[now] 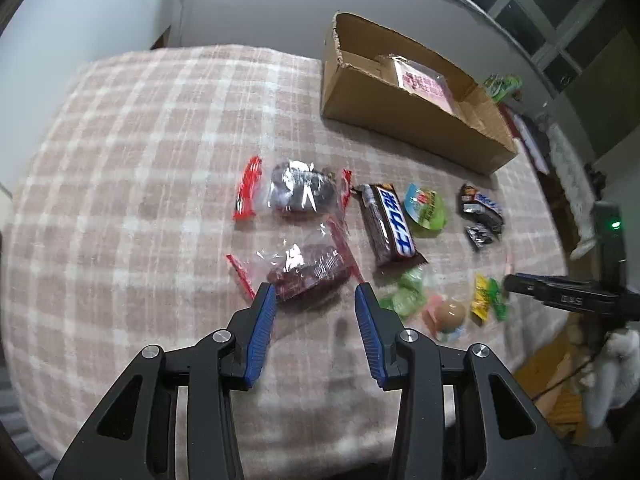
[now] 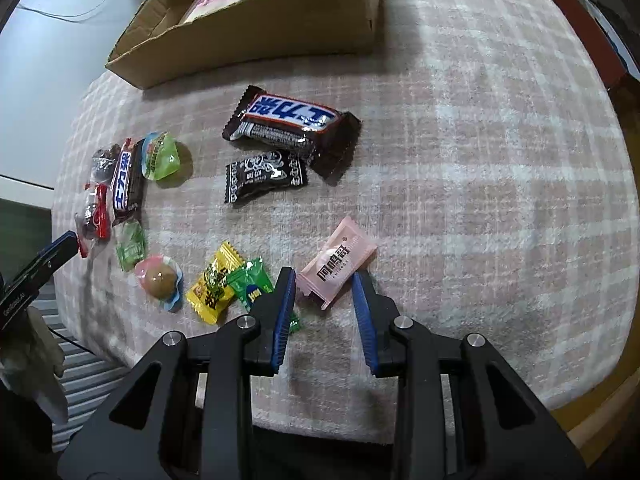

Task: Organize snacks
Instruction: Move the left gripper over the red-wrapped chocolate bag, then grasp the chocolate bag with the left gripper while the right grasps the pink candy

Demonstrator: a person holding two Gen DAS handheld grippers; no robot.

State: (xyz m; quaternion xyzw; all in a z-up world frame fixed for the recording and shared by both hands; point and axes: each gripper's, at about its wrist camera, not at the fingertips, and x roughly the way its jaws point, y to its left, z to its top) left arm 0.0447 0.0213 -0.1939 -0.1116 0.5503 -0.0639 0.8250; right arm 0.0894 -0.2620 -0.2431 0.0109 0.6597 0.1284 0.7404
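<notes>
Nearest the left wrist camera, the left gripper (image 1: pixel 316 292) hangs with jaws spread wide and nothing between them, its tips just short of a clear red-edged packet (image 1: pixel 308 272) holding a dark snack. Only this view shows the second such packet (image 1: pixel 298 192) clearly. From the right wrist, the right gripper (image 2: pixel 324 280) is likewise released, jaws flanking the near end of a pink wrapper (image 2: pixel 338 262) on the checked cloth (image 2: pixel 500 184); the cardboard box (image 2: pixel 256 36) lies beyond.

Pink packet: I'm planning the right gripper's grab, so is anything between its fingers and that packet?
Nothing visible. The pink packet lies flat on the cloth, its near end between the open right gripper fingers. The green candy sits just outside the left finger.
</notes>
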